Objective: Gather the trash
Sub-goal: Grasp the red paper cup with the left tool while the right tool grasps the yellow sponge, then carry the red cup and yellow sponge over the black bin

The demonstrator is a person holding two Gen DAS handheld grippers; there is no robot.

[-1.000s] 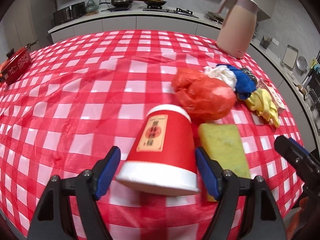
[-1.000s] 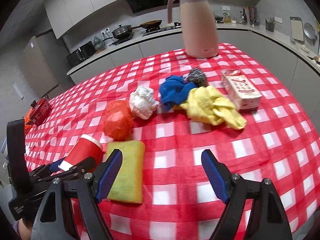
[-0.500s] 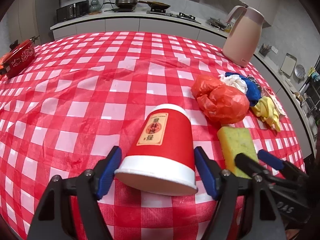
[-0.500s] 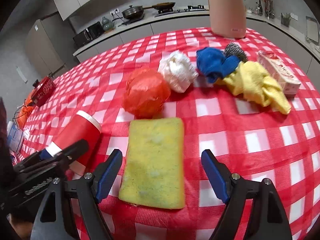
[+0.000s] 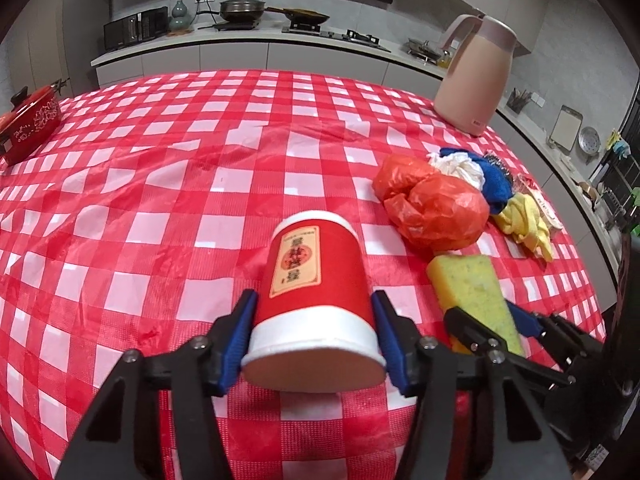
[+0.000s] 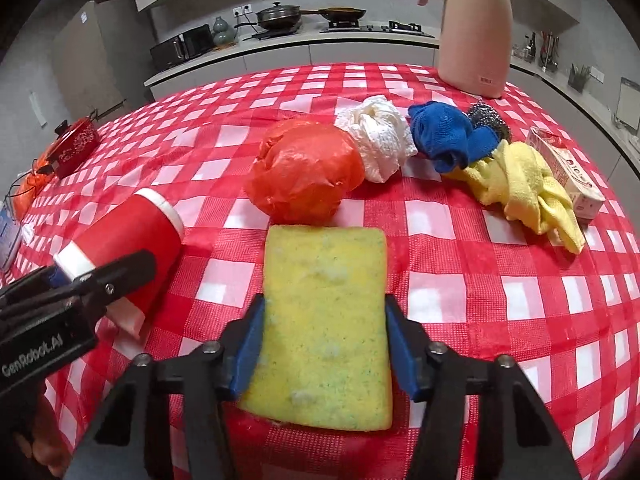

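Kitchen counters ran along the back; the work surface was a table under a glossy red-and-white checked cloth, slightly wrinkled.

Containers: a red paper cup lay on its side, white rim toward my left camera, a gold label on its wall; I could not see inside it. A pink jug stood upright far beyond the jaws, lid shut. A small carton lay past the right jaws, off to their right; contents not visible.

Materials: a yellow sponge, flat, rectangular and pitted with green flecks, lay lengthwise toward the camera. Just beyond its far edge sat a crumpled orange plastic bag, shiny and ball-shaped. Further out, a wad of white paper, a bunched blue cloth, a steel scourer and a limp yellow cloth, clustered and touching.

Jaws: the left gripper had just been closing, and its blue pads sat against both sides of the cup near the rim, pinching it while it rested on the cloth. The right gripper had also just been closing; its pads pressed the sponge's two long edges, with the sponge flat on the table. From the right view, the cup lay to the left of the sponge, apart from it.
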